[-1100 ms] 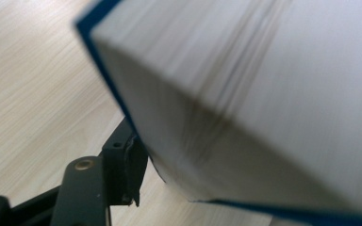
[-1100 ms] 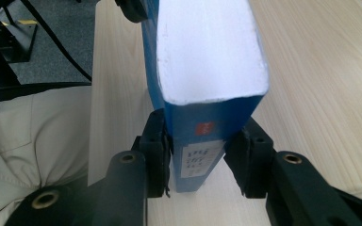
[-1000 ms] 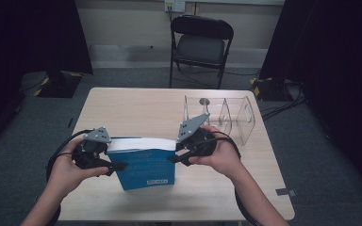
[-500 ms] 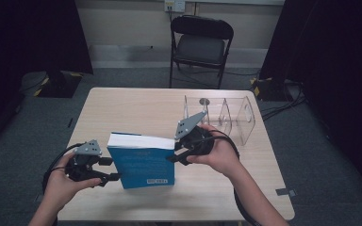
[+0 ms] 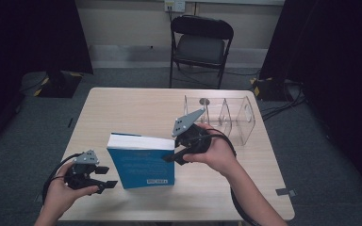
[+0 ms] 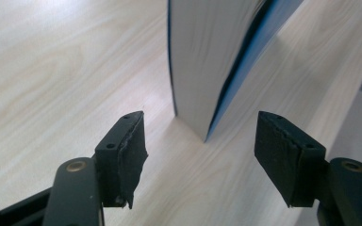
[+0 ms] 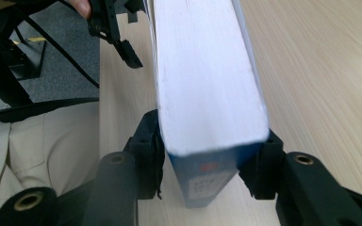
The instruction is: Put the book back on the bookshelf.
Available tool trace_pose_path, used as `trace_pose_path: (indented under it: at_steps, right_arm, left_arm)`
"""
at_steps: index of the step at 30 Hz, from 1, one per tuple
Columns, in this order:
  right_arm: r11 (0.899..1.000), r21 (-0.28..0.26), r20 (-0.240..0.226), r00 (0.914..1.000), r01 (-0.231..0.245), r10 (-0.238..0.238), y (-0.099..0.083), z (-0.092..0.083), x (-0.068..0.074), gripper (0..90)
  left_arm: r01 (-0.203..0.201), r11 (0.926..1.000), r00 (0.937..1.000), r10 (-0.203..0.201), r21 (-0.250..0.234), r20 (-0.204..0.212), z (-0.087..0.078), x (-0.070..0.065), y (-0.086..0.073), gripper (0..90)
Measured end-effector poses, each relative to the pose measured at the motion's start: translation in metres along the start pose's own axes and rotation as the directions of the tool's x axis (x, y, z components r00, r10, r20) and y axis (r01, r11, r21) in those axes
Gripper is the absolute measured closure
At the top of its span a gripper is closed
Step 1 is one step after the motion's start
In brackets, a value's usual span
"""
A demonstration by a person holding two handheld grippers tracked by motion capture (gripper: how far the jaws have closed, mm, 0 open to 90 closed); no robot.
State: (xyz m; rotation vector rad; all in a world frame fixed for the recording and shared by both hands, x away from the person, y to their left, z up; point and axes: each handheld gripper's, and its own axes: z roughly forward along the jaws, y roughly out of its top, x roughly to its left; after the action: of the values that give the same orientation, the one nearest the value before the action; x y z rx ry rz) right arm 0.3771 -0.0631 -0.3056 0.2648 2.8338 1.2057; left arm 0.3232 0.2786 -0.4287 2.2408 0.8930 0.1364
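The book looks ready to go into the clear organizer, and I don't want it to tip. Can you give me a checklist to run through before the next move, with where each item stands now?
1. Right hand-held gripper clamped on the book: ok, jaws press both covers in the right gripper view.
2. Book upright on the table: ok, standing on its edge.
3. Left hand-held gripper free of the book: ok, open, jaws short of it.
4. Organizer slots empty: ok, nothing seen between the dividers.
5. Path from book to organizer unobstructed: ok, bare table between.
6. Slot wide enough for the book: cannot tell.
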Motion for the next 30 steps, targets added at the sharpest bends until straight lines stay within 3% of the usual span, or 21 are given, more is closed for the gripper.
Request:
trace_pose_path:
  at_steps: [7, 16, 23, 26, 30]
  right_arm:
    - [0.999, 0.035, -0.005, 1.0000, -0.007, 0.007, 0.007, 0.004, 0.001, 52.9]
    - [0.998, 0.055, -0.011, 0.9999, -0.007, 0.008, 0.014, 0.010, 0.003, 48.7]
    - [0.998, 0.062, -0.012, 0.9998, -0.017, 0.018, 0.021, 0.016, 0.003, 46.7]
    - [0.998, 0.060, -0.017, 0.9997, -0.016, 0.017, 0.023, 0.019, 0.002, 45.0]
    - [0.998, 0.057, -0.030, 0.9992, -0.025, 0.027, 0.027, 0.023, 0.002, 43.6]
  left_arm:
    - [0.010, 0.9988, 0.9998, -0.010, 0.047, -0.015, 0.018, 0.008, -0.020, 34.8]
    - [0.007, 0.9987, 0.9997, -0.006, 0.051, -0.023, 0.027, 0.015, -0.032, 36.0]
    - [-0.006, 0.9990, 0.9987, 0.009, 0.045, -0.050, 0.035, 0.017, -0.038, 34.9]
    - [0.005, 0.9998, 0.9985, -0.005, 0.017, -0.055, 0.036, 0.019, -0.039, 34.5]
    - [-0.031, 0.9994, 0.9981, 0.030, -0.015, -0.054, 0.038, 0.020, -0.043, 31.0]
